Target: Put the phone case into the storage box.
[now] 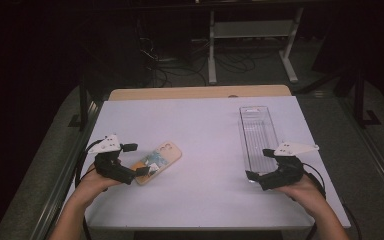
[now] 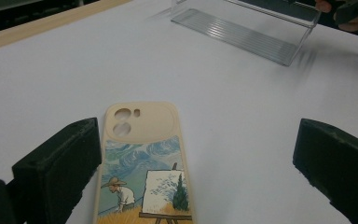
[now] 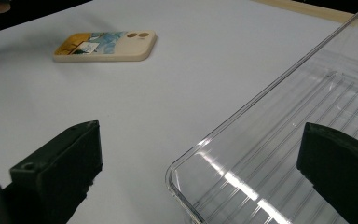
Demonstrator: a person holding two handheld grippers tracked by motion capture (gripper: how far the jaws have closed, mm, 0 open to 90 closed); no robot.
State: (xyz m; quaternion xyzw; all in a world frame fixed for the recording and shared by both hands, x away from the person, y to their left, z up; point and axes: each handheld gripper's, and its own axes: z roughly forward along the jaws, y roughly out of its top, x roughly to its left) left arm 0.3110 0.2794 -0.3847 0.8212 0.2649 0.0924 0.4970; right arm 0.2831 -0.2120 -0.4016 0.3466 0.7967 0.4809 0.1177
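Fingers (image 2: 56,172) of the left gripper (image 1: 136,160) stand wide around the near end of the phone case (image 1: 158,161), which lies flat on the desk (image 1: 205,130), long axis diagonal, camera holes toward the far right. Right gripper (image 1: 258,163) gapes wide at the clear tray's (image 1: 258,131) near corner.

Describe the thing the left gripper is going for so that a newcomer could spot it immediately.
On the white table, look to the left half, just ahead of the left gripper. A phone case lies flat there between the open jaws. Unlike the clear plastic tray at the right, it is cream-coloured with a painted scene of an artist at an easel.
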